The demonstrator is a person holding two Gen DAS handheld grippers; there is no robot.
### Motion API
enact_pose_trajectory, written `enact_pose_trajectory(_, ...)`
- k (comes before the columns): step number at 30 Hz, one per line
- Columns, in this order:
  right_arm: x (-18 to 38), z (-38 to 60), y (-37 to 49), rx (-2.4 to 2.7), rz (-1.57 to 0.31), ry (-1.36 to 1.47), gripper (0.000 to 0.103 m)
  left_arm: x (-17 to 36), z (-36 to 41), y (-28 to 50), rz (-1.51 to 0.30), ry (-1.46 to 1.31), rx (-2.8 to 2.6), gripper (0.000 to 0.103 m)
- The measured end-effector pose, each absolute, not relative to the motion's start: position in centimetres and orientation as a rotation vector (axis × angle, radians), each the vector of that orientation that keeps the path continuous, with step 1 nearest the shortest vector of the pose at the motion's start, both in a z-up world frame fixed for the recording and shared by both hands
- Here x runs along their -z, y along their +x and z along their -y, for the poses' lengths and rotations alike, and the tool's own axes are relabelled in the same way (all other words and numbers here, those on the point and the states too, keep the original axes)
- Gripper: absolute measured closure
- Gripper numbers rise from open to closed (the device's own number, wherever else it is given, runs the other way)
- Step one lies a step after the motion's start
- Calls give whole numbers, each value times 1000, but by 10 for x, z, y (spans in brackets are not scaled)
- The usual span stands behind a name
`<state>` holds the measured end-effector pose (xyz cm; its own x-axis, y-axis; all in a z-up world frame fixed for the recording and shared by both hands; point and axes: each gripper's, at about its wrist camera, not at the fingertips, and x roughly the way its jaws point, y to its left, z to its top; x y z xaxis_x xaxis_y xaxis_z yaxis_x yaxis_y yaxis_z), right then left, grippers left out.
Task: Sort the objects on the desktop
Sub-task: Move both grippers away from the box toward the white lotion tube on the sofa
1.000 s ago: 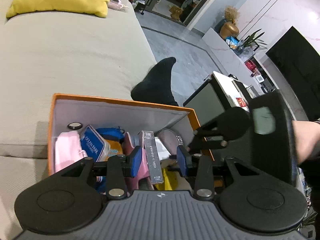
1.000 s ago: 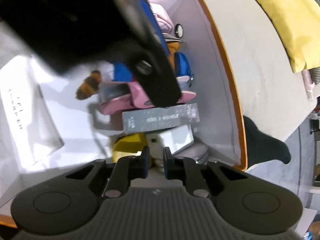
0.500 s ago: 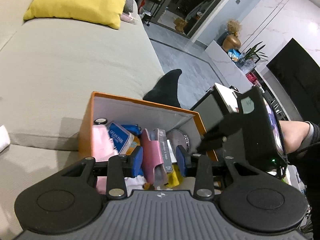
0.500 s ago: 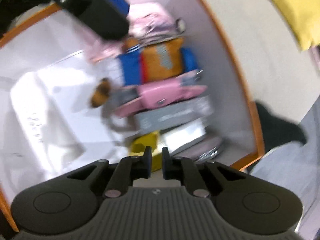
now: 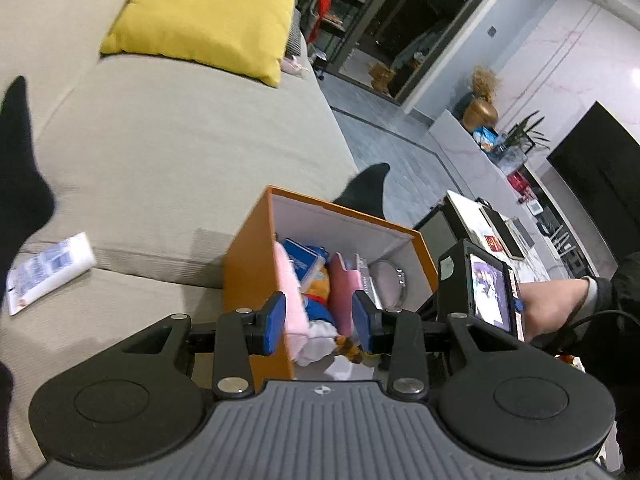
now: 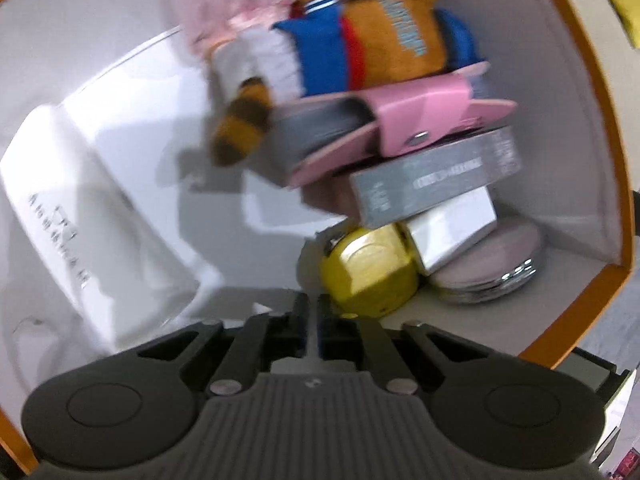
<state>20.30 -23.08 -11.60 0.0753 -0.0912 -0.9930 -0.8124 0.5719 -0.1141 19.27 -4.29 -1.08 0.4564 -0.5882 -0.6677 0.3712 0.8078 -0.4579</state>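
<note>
An orange box with a white inside stands on the beige sofa, packed with objects. In the right wrist view it holds a plush toy, a pink case, a grey carton, a yellow object, a round compact and a white packet. My left gripper is open and empty, above the box's near edge. My right gripper is shut and empty, low inside the box beside the yellow object. Its body shows at the box's right.
A white plastic packet lies on the sofa seat at left. A yellow cushion rests at the sofa's far end. A black-socked foot sits behind the box. A low table with items stands at right.
My left gripper has pulled back and to the left, off the box's contents. My right gripper has dropped deeper into the box, toward the yellow object, and stays shut.
</note>
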Motion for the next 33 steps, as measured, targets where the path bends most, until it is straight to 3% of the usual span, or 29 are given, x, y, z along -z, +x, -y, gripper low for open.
enact_pose_trajectory(9, 94, 224, 194, -659, -1318, -827, 100, 5, 9, 182, -900, -189, 533, 62)
enact_pose_trajectory(17, 20, 226, 179, -635, -1078, -705, 98, -4, -44, 178, -882, -40, 413, 62)
enact_pose_trajectory(24, -52, 169, 178, -687, -890, -517, 87, 0, -53, 182, -842, 204, 373, 61)
enact_pose_trajectory(28, -44, 122, 189, -721, -861, -503, 87, 18, -42, 193, -860, 397, 378, 58)
enact_pose_trajectory(32, 6, 75, 213, -732, -892, -532, 83, 45, -37, 208, -871, 558, 367, 56)
enact_pose_trajectory(33, -15, 71, 213, -728, -908, -531, 82, 52, -36, 210, -866, 599, 370, 55)
